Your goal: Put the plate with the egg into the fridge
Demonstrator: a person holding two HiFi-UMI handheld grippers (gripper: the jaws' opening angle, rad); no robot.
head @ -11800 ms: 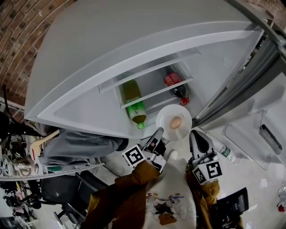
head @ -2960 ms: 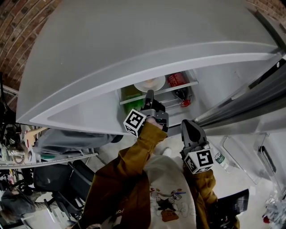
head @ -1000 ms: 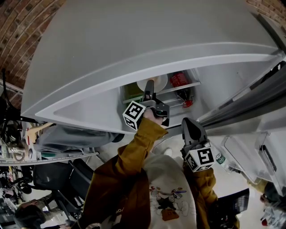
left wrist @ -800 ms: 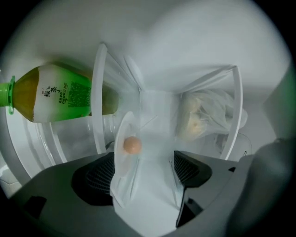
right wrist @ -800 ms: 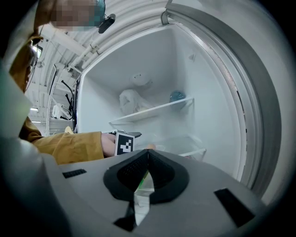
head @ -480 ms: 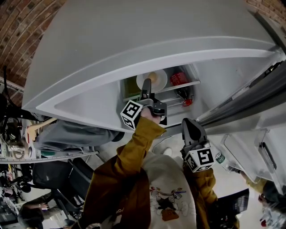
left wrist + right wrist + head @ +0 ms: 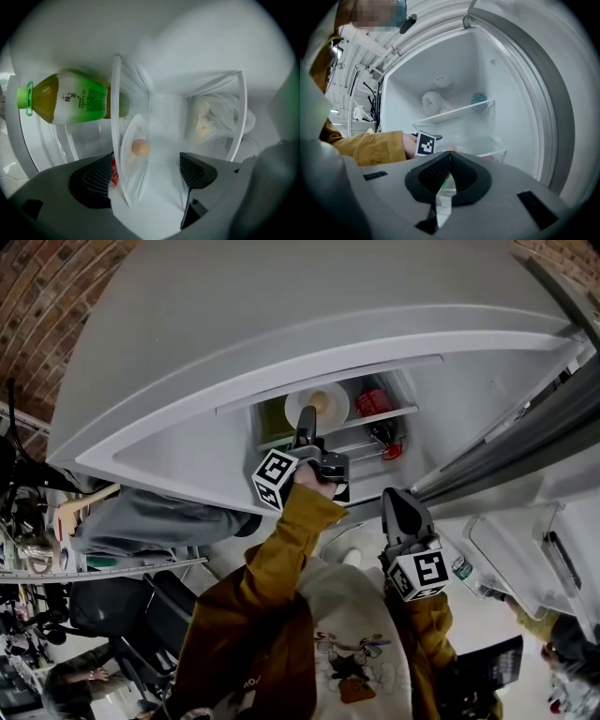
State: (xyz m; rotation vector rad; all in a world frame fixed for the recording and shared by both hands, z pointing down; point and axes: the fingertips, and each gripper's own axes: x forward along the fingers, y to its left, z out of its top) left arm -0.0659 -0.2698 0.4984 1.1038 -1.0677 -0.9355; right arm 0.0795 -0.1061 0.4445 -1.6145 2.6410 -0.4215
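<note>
The round white plate (image 7: 127, 185) with the brown egg (image 7: 140, 147) lies on the white-edged glass fridge shelf (image 7: 398, 412), loose between the left hand-held gripper's (image 7: 146, 164) just-opening, released jaws, so seemingly only withdrawal remains, with the right hand-held gripper (image 7: 450, 154) clenched empty outside.

We see a green-capped tea bottle (image 7: 70, 98) full of yellowish drink, and well apart from it a clear plastic bag (image 7: 208, 119) with something pale inside. From the head view we also make out a red-labelled dark bottle (image 7: 375, 407), a brick wall (image 7: 37, 306) and a small water bottle (image 7: 461, 570).
</note>
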